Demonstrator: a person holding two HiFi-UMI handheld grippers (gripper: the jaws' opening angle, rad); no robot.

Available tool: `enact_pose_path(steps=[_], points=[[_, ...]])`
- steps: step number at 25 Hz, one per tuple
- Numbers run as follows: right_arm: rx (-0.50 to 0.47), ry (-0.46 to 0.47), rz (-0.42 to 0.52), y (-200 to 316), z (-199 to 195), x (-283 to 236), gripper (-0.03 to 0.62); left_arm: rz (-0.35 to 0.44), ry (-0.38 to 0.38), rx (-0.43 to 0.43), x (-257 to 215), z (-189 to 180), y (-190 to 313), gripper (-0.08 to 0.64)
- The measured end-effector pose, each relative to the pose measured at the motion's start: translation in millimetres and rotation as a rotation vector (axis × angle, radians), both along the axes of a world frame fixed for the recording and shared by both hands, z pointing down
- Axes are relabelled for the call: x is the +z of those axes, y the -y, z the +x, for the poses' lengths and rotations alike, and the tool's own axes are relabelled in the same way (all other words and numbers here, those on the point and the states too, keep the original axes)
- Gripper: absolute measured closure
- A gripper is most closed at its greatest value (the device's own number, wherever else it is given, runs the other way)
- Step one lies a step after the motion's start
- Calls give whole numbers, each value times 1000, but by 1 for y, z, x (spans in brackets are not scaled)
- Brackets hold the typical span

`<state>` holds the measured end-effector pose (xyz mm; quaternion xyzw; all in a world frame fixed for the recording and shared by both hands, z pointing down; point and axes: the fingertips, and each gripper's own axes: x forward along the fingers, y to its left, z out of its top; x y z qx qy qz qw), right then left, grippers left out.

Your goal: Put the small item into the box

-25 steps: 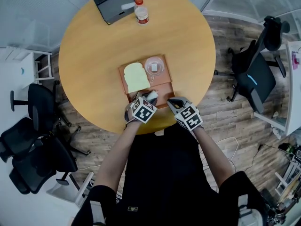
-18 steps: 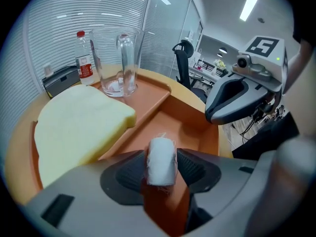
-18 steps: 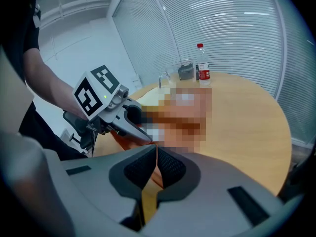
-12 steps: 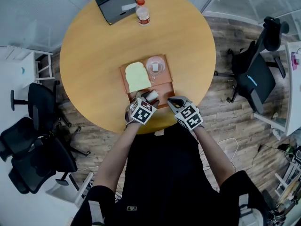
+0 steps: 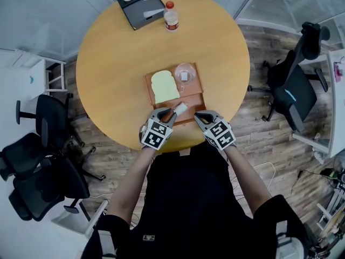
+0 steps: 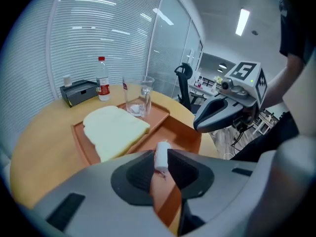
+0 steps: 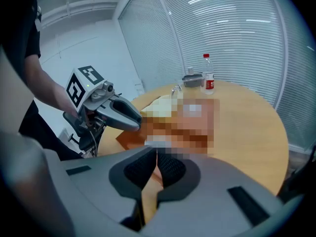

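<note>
The round surface [image 5: 118,63] was a warm honey-tan, and the box [image 5: 195,102] a terracotta orange-brown. The slice [image 5: 164,86] was pale yellow, the glass [image 5: 185,73] clear, the small item [image 6: 161,155] white. The bottle [image 5: 171,16] had a red cap and a red label. The case [image 5: 141,7] was dark grey. The right tool [image 7: 156,156] was grey with black pads, and its cube [image 5: 218,134] white with black square markers. The chairs [image 5: 46,182] were black, the floor [image 5: 259,128] grey-brown planks.

The right gripper [image 7: 156,153] shows its jaws closed together, nothing between them. The left gripper [image 7: 136,120] hangs over the round wooden table's [image 7: 247,127] near left edge. A red-capped bottle [image 7: 209,80] stands by the far edge.
</note>
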<state>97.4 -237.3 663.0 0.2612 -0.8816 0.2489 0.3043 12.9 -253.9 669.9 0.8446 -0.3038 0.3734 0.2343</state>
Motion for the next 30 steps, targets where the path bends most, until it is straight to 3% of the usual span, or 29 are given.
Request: enact_pose_path(steps=[4, 12, 17, 30], points=[[13, -7, 24, -7, -4, -10, 588, 11, -76, -44, -12, -13, -13, 546], [71, 6, 87, -38, -17, -46, 588, 20, -282, -41, -51, -24, -47, 554], [137, 18, 138, -58, -23, -69, 588, -12, -491, -118, -80, -30, -64, 553], [229, -2, 229, -143, -50, -83, 588, 94, -543, -85, -123, -76, -133, 554]])
